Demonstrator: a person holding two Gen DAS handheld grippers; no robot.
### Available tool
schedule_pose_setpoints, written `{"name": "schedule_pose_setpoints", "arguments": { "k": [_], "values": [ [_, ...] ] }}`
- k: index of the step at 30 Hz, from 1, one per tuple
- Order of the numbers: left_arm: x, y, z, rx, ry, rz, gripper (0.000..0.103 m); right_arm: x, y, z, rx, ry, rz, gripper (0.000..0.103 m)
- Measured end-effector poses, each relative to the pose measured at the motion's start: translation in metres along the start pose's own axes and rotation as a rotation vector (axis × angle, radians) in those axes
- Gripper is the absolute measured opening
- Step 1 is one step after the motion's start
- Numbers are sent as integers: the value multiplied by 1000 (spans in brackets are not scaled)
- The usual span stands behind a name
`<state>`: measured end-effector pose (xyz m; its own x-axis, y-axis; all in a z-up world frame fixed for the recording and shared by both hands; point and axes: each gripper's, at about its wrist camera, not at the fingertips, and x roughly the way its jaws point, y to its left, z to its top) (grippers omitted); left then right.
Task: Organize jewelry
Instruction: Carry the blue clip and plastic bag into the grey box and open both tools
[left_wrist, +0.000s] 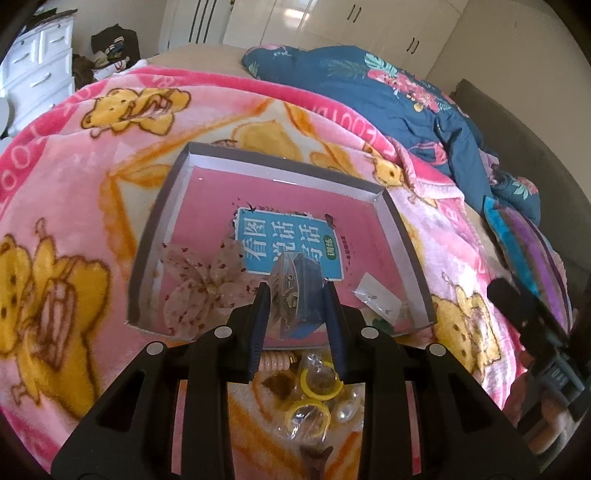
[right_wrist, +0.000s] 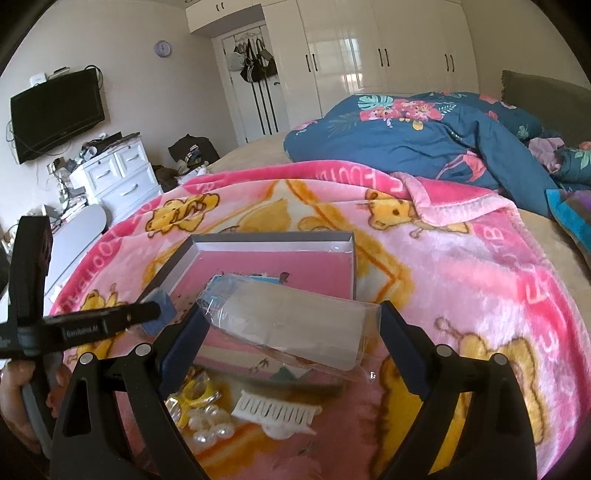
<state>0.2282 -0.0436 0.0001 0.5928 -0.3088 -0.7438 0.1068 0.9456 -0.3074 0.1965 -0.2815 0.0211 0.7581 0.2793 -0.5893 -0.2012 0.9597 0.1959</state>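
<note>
Carrying both packets over the tray (left_wrist: 402, 236) on the bed keeps each drop short: left gripper (left_wrist: 297, 295) jaws clamp a small blue-backed jewelry packet (left_wrist: 295, 291); right gripper (right_wrist: 286, 325) jaws, wide apart, span a clear packet (right_wrist: 295, 317).

Soft daylight fills both fisheye views, with bright window glare reflected on the glossy wardrobe doors (right_wrist: 369, 44) at the back. Straight lines bow strongly toward the dark, vignetted corners, and the pink blanket (left_wrist: 74, 184) curves like a dome (pure lens distortion). The close-up gripper arms and the clear packet (right_wrist: 295, 325) look soft and slightly smeared, with faint sheen on the plastic
</note>
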Motion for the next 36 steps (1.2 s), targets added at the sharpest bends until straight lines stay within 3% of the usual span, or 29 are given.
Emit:
{"name": "schedule_pose_setpoints", "arguments": {
  "k": [11,24,31,36],
  "values": [
    [27,2,-2,24,24,34,21,47,-4,14,-18,69,-38,90],
    [32,9,-4,11,27,34,22,118,-1,9,22,240,-19,93],
    [29,10,-7,8,27,36,22,112,-4,7,68,219,4,97],
    [25,12,-10,2,26,37,31,91,-11,8,92,176,14,99]
  ]
}}
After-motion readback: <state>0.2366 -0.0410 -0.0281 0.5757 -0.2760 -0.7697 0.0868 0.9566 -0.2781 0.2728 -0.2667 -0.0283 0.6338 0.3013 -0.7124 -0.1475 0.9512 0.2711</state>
